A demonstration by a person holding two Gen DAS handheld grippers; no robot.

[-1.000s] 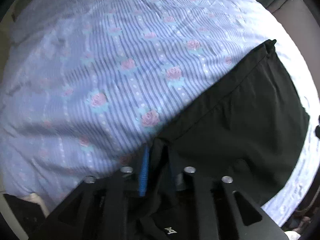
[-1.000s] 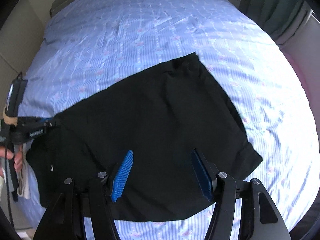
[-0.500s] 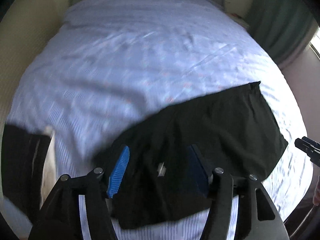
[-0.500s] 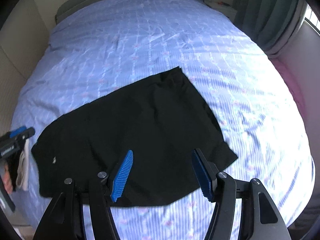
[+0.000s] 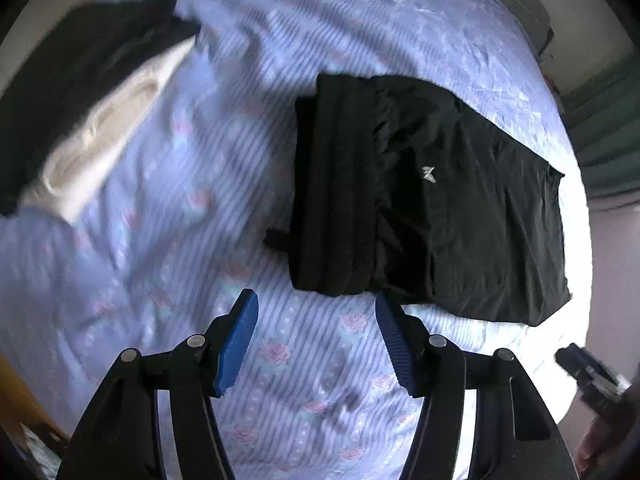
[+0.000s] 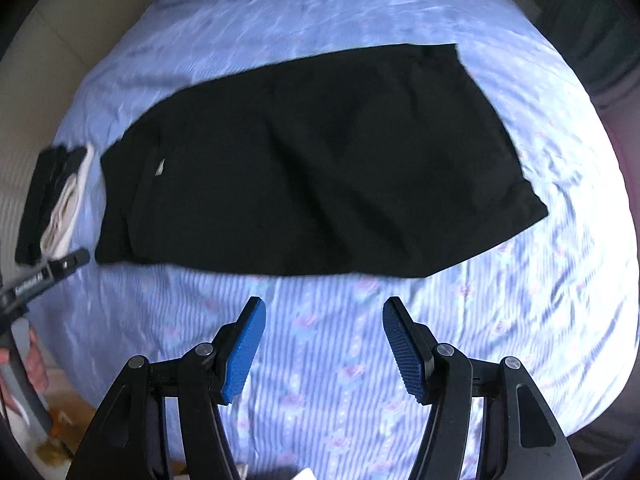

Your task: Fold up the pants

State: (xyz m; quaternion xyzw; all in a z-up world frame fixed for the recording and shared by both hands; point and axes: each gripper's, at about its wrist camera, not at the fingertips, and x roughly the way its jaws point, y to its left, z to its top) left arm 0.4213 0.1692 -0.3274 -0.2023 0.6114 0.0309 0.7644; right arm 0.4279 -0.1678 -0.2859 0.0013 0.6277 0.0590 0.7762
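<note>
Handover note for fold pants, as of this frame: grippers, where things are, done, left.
Left gripper: open, empty, above the sheet just short of the pants' waistband end.
Right gripper: open, empty, above the sheet near the pants' long edge.
Black pants: lying flat on the blue floral bedsheet, apparently folded lengthwise, leg on leg. Nothing is gripping them.
Also on the bed: a stack of folded clothes, dark and cream, apart from the pants.
Done: lengthwise fold, judging by the shape.
Left: probably the crosswise fold or folds, hem towards waistband, then set aside.
</note>
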